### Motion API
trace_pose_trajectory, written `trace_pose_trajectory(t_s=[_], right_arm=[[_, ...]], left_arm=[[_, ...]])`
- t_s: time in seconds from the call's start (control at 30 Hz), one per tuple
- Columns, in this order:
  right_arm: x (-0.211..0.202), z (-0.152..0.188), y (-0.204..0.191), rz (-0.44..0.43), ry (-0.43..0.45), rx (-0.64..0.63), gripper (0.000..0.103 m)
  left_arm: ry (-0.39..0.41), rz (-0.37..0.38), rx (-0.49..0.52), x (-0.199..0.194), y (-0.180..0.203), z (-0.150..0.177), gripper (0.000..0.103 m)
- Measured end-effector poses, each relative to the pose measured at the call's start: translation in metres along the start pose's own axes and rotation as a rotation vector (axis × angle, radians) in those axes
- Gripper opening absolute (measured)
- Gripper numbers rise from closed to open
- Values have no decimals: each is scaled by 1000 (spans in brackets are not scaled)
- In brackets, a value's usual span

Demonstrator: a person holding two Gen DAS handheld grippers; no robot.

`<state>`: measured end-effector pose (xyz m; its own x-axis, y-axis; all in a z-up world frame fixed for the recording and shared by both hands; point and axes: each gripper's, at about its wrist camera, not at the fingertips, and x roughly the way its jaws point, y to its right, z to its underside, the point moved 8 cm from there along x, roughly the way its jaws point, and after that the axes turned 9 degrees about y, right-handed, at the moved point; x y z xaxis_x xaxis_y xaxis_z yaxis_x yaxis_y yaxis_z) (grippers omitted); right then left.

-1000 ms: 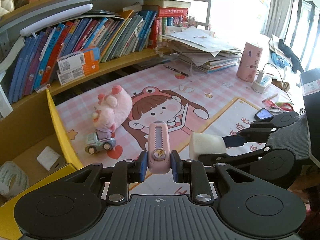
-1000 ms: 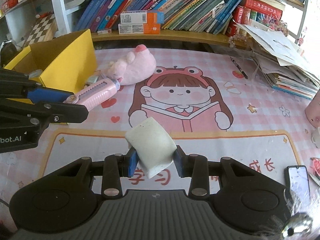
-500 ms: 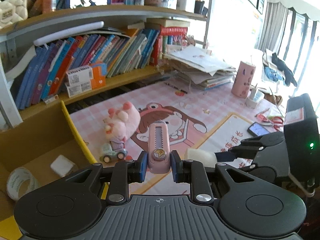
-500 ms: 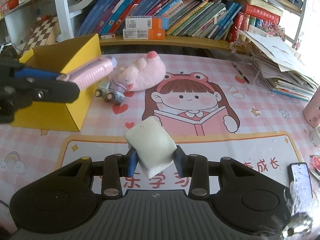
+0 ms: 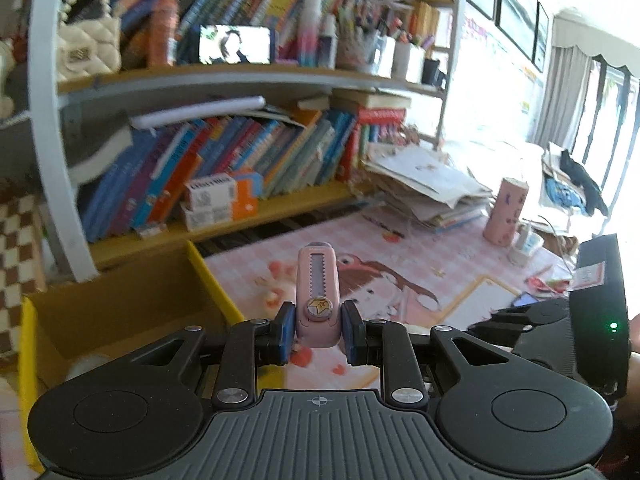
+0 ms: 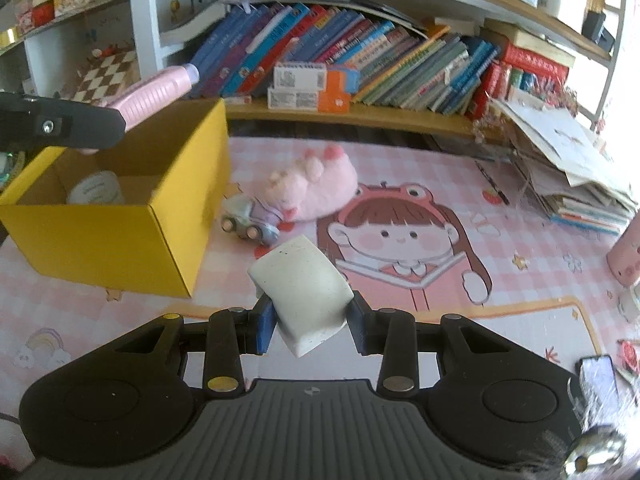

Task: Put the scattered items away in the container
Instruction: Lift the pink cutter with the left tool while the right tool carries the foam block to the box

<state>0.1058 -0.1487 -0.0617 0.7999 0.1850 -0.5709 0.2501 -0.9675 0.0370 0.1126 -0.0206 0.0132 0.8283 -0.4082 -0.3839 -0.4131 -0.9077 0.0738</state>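
Left gripper: jaws clamped on a pink plastic utility knife with a star button, held above the open yellow cardboard box. Right gripper: jaws closed on a white squashed foam block, box ahead to its left. Ahead on the mat: pink plush pig, small toy car touching it

A pink checked desk mat printed with a cartoon girl covers the desk. Along its back edge stands a white-framed wooden bookshelf packed with leaning colourful books. A messy stack of papers sits at the back right corner. Bright daylight pours through tall curtained windows on the right.
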Motion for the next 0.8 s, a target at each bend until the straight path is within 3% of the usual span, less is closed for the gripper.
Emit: trace_pose_trajectory(t_s=[0.4, 0.8], right_arm=[[-4, -45, -42, -73, 87, -70, 35], [-2, -82, -81, -137, 162, -149, 35]], left_arm=[[67, -132, -49, -33, -63, -17, 23], [83, -223, -89, -46, -108, -15, 23]])
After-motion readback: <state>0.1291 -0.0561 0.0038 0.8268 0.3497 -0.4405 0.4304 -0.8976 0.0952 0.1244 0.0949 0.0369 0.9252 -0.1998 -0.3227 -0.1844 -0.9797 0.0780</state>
